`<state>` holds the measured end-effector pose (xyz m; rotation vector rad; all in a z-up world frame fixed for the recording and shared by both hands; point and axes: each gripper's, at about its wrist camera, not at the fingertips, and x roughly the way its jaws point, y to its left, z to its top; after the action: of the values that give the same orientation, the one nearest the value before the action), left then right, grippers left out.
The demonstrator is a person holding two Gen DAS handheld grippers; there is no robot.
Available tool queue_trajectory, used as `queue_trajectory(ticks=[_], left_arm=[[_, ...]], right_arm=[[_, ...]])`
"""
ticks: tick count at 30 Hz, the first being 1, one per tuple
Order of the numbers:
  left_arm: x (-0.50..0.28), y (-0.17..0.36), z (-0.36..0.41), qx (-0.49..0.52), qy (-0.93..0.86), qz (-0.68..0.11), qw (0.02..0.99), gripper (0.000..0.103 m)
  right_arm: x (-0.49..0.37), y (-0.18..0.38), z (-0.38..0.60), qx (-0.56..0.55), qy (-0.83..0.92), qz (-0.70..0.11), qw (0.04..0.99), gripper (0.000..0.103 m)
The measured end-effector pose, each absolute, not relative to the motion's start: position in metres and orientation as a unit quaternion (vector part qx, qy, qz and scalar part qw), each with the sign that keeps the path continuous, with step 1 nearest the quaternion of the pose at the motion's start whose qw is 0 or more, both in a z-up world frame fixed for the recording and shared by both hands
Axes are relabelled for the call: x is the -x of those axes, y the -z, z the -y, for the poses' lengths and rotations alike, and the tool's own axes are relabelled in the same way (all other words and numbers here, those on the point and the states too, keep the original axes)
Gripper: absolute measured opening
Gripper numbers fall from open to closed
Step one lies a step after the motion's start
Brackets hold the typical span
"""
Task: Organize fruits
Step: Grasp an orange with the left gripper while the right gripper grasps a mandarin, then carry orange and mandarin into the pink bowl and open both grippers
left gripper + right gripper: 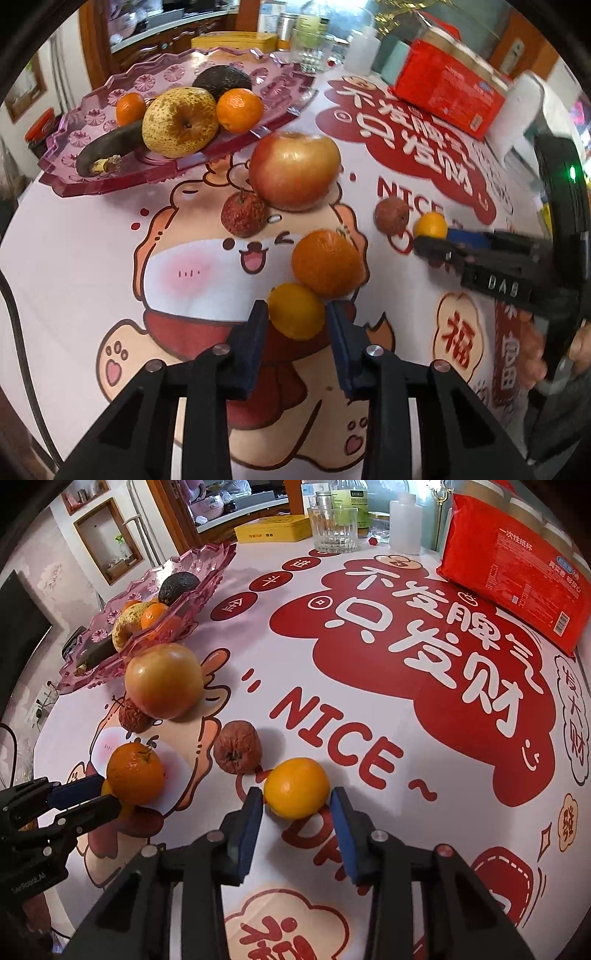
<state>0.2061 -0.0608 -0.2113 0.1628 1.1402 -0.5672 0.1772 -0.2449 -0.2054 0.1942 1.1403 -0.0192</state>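
Observation:
My left gripper [296, 317] is shut on a small yellow citrus [295, 312] that rests on the printed tablecloth, its blue pads pressing both sides. A larger tangerine [327, 264] touches that citrus from behind. My right gripper [296, 799] is shut on a small orange [296, 788], also on the cloth. A big red-yellow apple [293, 170] stands further back, with a wrinkled red fruit [243, 214] at its left foot. A second wrinkled fruit [237, 746] lies just beyond the small orange. The pink tray [70, 184] holds a pear, two tangerines, an avocado and a dark banana.
A red packet [517, 572] lies at the back right. A ribbed glass [333, 528], bottles and a yellow tin [273, 528] stand along the far edge. A person's hand [576, 343] grips the right tool. A black cable [14, 325] runs along the table's left side.

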Motion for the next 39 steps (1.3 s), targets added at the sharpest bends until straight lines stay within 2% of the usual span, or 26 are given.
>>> queue_trajectory(ticks=[11,16,28,39], left_arm=[[-0.207,0.216,0.064,-0.088,0.261,-0.536,0.798,0.033],[-0.212,0.222,0.070,-0.090,0.256,-0.542,0.795,0.039],[-0.213,0.223,0.068,-0.091,0.229,-0.549,0.799,0.035],[-0.195,0.181,0.057,-0.083,0.228,-0.533,0.811,0.035]], right_arm=[[-0.176,0.206,0.243,-0.086,0.007,-0.537,0.839,0.037],[-0.176,0.206,0.242,-0.083,0.008,-0.537,0.839,0.037],[-0.176,0.204,0.238,-0.069,0.001,-0.536,0.841,0.033],[-0.169,0.169,0.214,-0.054,-0.030,-0.512,0.857,0.033]])
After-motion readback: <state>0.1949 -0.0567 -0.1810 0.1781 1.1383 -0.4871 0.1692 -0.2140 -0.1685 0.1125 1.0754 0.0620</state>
